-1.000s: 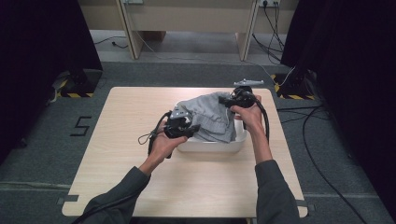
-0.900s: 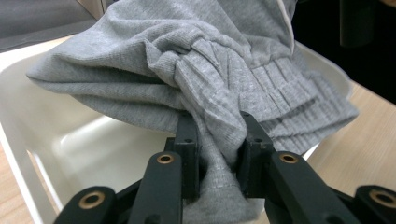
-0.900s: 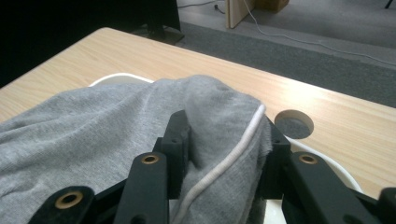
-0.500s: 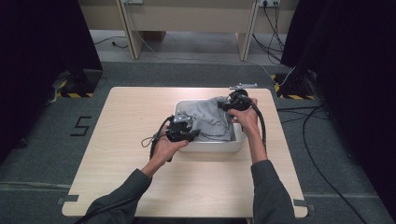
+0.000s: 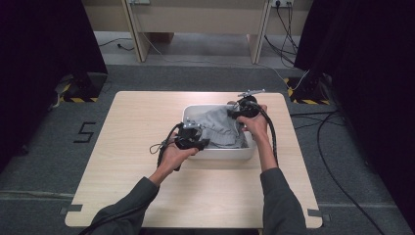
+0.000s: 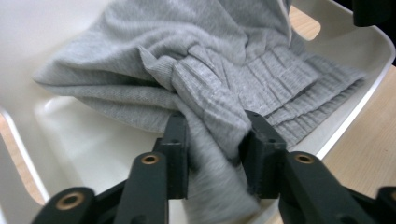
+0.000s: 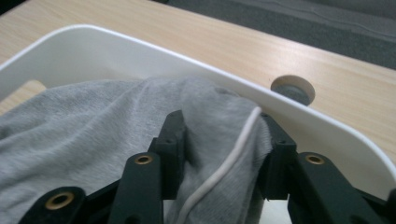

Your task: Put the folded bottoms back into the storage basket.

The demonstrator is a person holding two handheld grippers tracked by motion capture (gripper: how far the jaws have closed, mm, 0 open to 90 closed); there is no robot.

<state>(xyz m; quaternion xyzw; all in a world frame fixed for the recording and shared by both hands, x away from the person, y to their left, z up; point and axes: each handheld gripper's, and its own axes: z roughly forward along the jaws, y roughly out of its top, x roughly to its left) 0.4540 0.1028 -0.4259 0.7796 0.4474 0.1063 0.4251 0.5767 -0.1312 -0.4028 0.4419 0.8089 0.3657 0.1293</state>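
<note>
Grey cotton is what we handle here: one grey hooded sweatshirt (image 5: 221, 128) lies bunched inside one white plastic tub (image 5: 222, 153), which stands on the wooden table (image 5: 132, 127) a little to the right of its middle.

On the left side, we hold the left gripper (image 5: 192, 139) at the near left corner of the tub. In the left gripper view, a thick fold of the sweatshirt (image 6: 205, 84), next to its ribbed hem, sits between the two black jaws and touches both of them. The jaws have just been opening, and the cloth still fills the gap, so we read them as lightly clamped on the fold. The tub (image 6: 359, 42) shows behind the fabric.

On the right side, we hold the right gripper (image 5: 241, 108) at the far right corner of the tub. In the right gripper view, a bulge of the sweatshirt (image 7: 93, 126) with one white drawstring (image 7: 233, 154) lies between the jaws, pressed against both, just inside the tub wall (image 7: 140, 51). These jaws also have just been opening. Beyond the rim we see one round grommet hole (image 7: 293, 88) in the table.

We count two grippers, one sweatshirt, one tub, one drawstring.
</note>
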